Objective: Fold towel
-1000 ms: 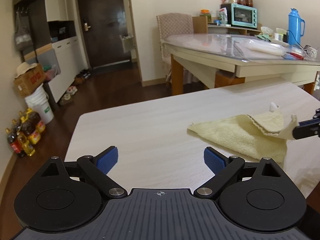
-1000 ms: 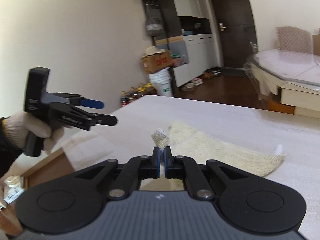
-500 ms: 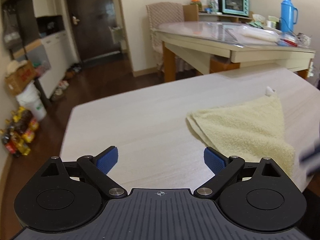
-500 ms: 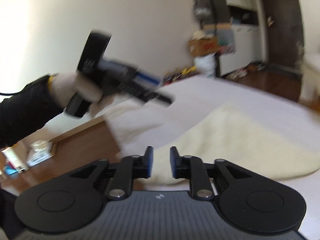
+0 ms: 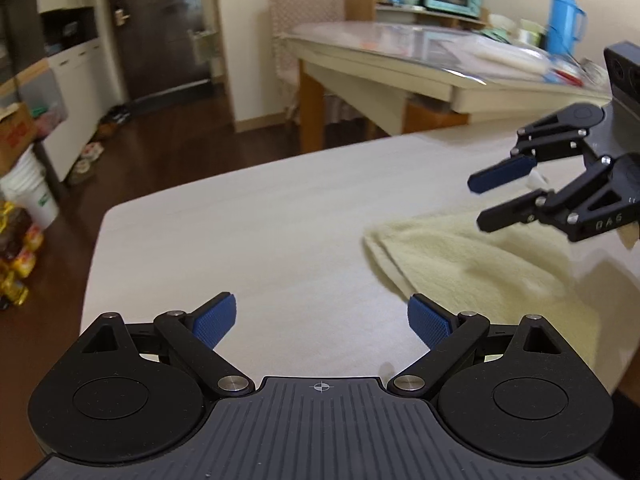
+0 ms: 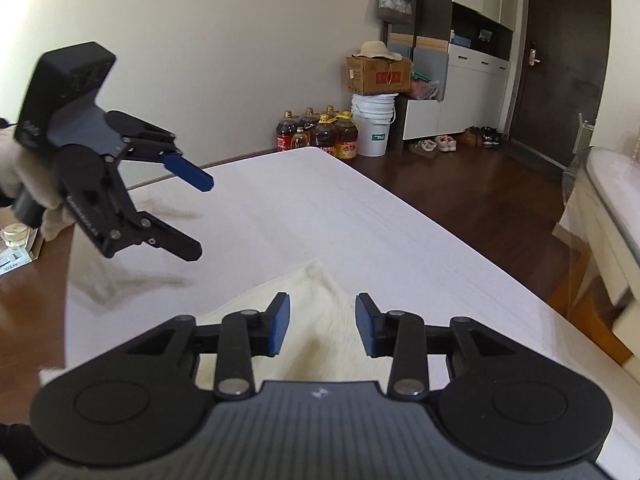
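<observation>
A pale yellow towel (image 5: 476, 264) lies folded over on the white table (image 5: 248, 232), toward its right side. My left gripper (image 5: 320, 322) is open above bare tabletop, just left of the towel's near corner, nothing between its blue pads. My right gripper (image 5: 482, 204) hovers over the towel's far right part, its jaws opening and empty. In the right wrist view the towel (image 6: 316, 312) lies under that gripper (image 6: 322, 326), and the left gripper (image 6: 198, 216) hangs at the left, held by a gloved hand (image 6: 24, 184).
A second table (image 5: 420, 64) with a blue flask (image 5: 562, 18) and clutter stands behind. Bottles (image 6: 320, 132), a white bucket (image 6: 374, 124) and a cardboard box (image 6: 378, 76) sit on the dark wood floor by the wall. The white table's edge (image 5: 92, 248) runs close on the left.
My right gripper let go of the towel corner it was pinching; that corner now lies flat on the towel. The right gripper swung across above it, jaws parted. My left gripper edged toward the towel.
</observation>
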Demonstrator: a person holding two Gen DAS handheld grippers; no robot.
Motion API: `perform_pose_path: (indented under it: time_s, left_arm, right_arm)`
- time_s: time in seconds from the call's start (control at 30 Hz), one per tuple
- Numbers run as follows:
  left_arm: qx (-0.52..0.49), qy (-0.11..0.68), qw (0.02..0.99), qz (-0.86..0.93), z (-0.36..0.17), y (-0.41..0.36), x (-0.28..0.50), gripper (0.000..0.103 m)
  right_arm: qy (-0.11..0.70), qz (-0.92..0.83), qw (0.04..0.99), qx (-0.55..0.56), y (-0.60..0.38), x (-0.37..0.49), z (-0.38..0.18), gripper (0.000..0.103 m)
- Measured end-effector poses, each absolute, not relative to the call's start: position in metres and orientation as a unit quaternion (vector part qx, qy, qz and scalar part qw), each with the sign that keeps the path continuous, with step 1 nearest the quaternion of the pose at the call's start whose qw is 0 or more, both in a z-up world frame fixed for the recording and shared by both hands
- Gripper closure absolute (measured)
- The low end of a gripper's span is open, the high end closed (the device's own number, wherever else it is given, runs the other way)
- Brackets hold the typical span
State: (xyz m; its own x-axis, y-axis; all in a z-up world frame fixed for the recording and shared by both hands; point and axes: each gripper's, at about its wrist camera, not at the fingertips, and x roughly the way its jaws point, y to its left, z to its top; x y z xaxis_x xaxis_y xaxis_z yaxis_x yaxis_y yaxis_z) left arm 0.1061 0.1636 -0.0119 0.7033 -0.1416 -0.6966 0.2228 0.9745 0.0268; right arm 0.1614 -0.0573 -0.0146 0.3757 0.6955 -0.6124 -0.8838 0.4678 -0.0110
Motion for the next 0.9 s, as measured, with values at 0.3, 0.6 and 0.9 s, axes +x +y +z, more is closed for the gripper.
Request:
perform_pose_path:
  time_s: [0.3,0.6,0.9]
  left_arm:
    - [0.032,0.357,0.931,-0.069,-0.014,0.170,0.117,0.007]
    - [0.041,0.365,0.928,-0.067,-0.016,0.171,0.118,0.007]
    - [0.047,0.369,0.926,-0.072,-0.016,0.166,0.111,0.007]
  right_arm:
    - [0.288,0.494,0.799,-0.185,-0.048,0.166,-0.028,0.063]
    - [0.303,0.506,0.776,-0.222,-0.027,0.164,-0.040,0.077]
    - [0.272,0.491,0.803,-0.202,-0.051,0.147,-0.020,0.099]
